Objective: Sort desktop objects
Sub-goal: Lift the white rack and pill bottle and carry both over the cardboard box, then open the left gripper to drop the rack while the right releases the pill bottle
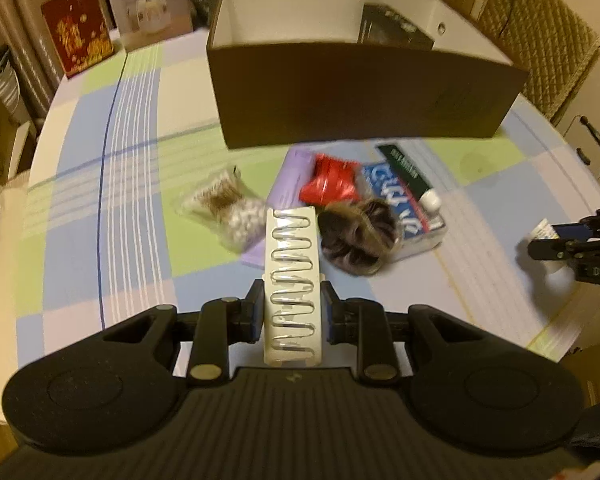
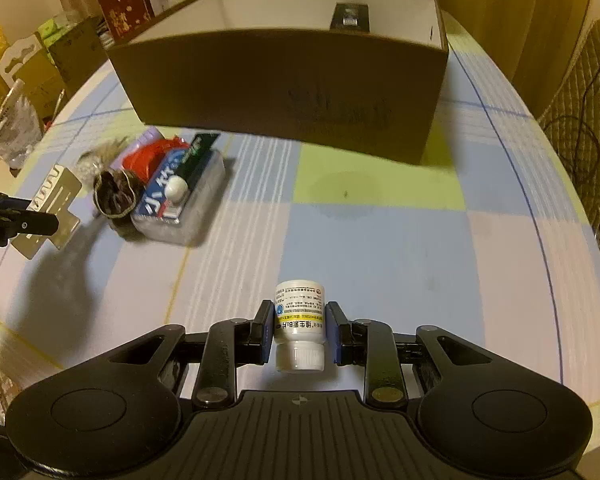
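Note:
My left gripper (image 1: 292, 312) is shut on a white card of hair pins (image 1: 293, 280) and holds it above the table. My right gripper (image 2: 299, 330) is shut on a small white pill bottle (image 2: 299, 320), cap toward me. A pile lies in front of the brown box (image 1: 360, 96): a bag of cotton swabs (image 1: 224, 212), a purple card (image 1: 290, 184), a red wrapper (image 1: 330, 180), a dark scrunchie (image 1: 358, 236) and a blue toothpaste pack (image 1: 404, 208). The box (image 2: 284, 84) holds a dark item (image 2: 350, 18). The right gripper shows at the right edge of the left view (image 1: 572, 244).
The round table has a checked cloth (image 2: 380, 232). Boxes and cartons (image 1: 148, 4) crowd the far edge behind the brown box. A quilted chair back (image 1: 540, 40) stands at the right. Clutter and bags (image 2: 16, 120) sit off the table's left side.

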